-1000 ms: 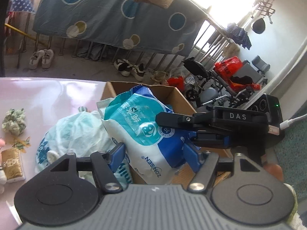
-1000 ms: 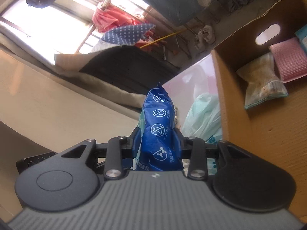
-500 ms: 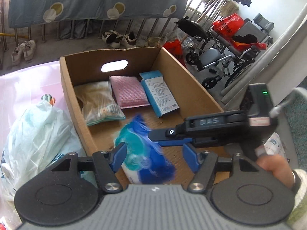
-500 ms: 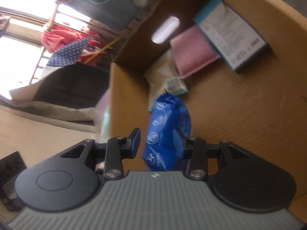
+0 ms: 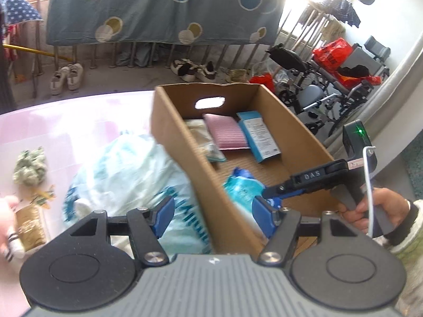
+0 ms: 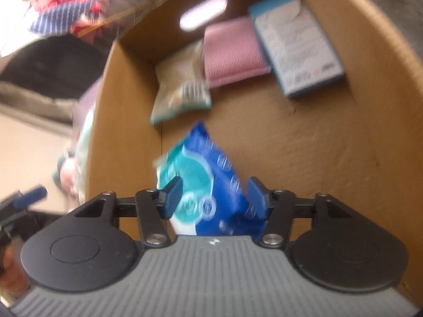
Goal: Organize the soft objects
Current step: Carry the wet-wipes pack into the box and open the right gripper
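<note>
A blue and teal soft packet stands tilted on the floor of the cardboard box, near its left wall. My right gripper is just above it. Its jaws are opening, and the packet sits between the pads without being pressed. In the left wrist view the same packet shows inside the box, with the right gripper reaching in from the right. My left gripper is open and holds nothing. It hovers over the box's left wall and a white and teal plastic bag.
In the box lie a beige packet, a pink cloth and a light blue carton. On the pink table lie a green scrunchie, a gold packet and a pink plush toy. Shoes and wheelchairs stand beyond.
The right gripper has come down into the box with the blue packet, and its jaws have spread apart from it. The left gripper has shifted left, so more of the table shows.
</note>
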The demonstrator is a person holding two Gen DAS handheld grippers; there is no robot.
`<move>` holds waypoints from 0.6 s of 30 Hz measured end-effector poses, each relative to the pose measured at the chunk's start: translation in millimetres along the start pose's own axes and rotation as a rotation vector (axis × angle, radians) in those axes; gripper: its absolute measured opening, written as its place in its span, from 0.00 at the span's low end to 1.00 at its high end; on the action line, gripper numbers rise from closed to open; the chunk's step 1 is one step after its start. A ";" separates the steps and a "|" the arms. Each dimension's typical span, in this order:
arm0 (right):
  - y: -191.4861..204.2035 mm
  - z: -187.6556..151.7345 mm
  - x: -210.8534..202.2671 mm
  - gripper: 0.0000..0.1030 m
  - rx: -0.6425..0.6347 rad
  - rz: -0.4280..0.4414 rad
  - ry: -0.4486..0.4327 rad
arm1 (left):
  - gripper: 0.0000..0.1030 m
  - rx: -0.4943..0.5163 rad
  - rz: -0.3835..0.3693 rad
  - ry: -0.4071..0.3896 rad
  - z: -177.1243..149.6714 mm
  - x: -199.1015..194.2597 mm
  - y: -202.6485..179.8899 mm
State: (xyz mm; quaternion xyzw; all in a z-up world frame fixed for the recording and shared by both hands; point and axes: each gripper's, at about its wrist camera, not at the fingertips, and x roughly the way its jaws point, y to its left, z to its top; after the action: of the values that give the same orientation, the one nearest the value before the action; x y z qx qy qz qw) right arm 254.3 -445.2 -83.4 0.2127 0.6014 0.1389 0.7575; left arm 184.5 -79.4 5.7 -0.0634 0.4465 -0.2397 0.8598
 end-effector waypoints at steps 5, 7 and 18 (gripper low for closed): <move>0.0 -4.3 17.7 0.37 0.021 0.022 0.074 | 0.64 -0.039 0.072 -0.025 -26.9 -21.0 30.4; 1.0 -5.1 22.8 0.35 0.046 0.019 0.057 | 0.64 -0.068 0.093 -0.033 -39.1 -29.4 43.0; 26.8 10.4 39.5 0.26 0.092 -0.008 -0.051 | 0.64 -0.285 0.152 -0.035 -108.6 -63.7 117.2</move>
State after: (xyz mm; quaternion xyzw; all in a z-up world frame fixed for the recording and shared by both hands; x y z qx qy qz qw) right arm 275.0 -405.0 -102.1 0.2485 0.5885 0.1026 0.7625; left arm 108.5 64.7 -49.6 -0.1548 0.4644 -0.1073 0.8654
